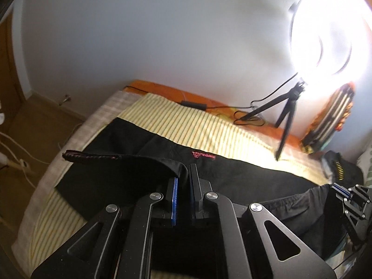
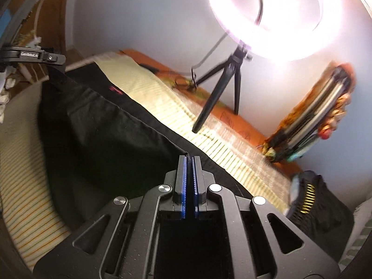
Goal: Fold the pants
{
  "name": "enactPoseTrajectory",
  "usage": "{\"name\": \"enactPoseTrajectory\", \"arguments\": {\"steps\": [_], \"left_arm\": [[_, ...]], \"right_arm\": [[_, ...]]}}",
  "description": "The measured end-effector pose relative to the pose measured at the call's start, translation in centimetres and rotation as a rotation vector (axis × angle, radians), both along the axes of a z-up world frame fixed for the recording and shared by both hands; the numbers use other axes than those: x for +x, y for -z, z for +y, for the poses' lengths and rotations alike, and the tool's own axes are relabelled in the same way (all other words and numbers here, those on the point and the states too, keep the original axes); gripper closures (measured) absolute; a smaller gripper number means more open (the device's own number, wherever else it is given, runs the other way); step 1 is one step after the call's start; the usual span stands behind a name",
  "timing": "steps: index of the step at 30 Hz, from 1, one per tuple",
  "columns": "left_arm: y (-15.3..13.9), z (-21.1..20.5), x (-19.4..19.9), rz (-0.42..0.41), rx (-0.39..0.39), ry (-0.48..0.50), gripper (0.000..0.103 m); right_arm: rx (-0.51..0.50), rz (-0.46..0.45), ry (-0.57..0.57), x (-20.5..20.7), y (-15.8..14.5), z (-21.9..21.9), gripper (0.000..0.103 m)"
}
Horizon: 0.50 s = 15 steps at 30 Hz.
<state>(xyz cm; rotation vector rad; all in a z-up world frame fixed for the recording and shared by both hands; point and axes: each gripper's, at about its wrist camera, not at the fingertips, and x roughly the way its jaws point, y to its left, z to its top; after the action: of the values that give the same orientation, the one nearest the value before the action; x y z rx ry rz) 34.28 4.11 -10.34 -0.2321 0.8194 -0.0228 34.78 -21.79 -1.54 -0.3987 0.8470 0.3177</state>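
Observation:
Black pants with a small pink logo lie across a yellow striped bed cover. My left gripper is shut on a hem of the pants, and the pink-stitched edge sticks out to the left, lifted above the bed. My right gripper is shut on another black edge of the pants, which stretches up to the left gripper at the far left of the right wrist view. The right gripper also shows at the right edge of the left wrist view.
A lit ring light on a small black tripod stands on the bed by the wall, its cable trailing over the orange sheet. A stack of colourful items leans on the wall. A black and yellow bag lies at right.

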Motion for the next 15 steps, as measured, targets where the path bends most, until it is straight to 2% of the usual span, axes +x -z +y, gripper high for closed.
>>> {"name": "enactPoseTrajectory", "arguments": {"steps": [7, 8, 9, 12, 15], "left_arm": [[3.4, -1.2, 5.5, 0.066, 0.053, 0.027, 0.095], [3.6, -1.1, 6.2, 0.081, 0.05, 0.038, 0.092], [3.6, -1.0, 6.4, 0.086, 0.051, 0.043, 0.084], [2.1, 0.2, 6.3, 0.05, 0.059, 0.054, 0.065], [0.2, 2.8, 5.8, 0.021, 0.034, 0.04, 0.064]], "right_arm": [[-0.027, 0.105, 0.041, 5.2, 5.7, -0.4, 0.098], [-0.035, 0.121, 0.045, 5.7, 6.5, -0.4, 0.098], [-0.042, 0.131, 0.048, 6.1, 7.2, -0.3, 0.098], [-0.059, 0.156, 0.05, 6.7, 8.7, -0.2, 0.098], [-0.072, 0.156, 0.043, 6.9, 9.1, 0.1, 0.098]]}}
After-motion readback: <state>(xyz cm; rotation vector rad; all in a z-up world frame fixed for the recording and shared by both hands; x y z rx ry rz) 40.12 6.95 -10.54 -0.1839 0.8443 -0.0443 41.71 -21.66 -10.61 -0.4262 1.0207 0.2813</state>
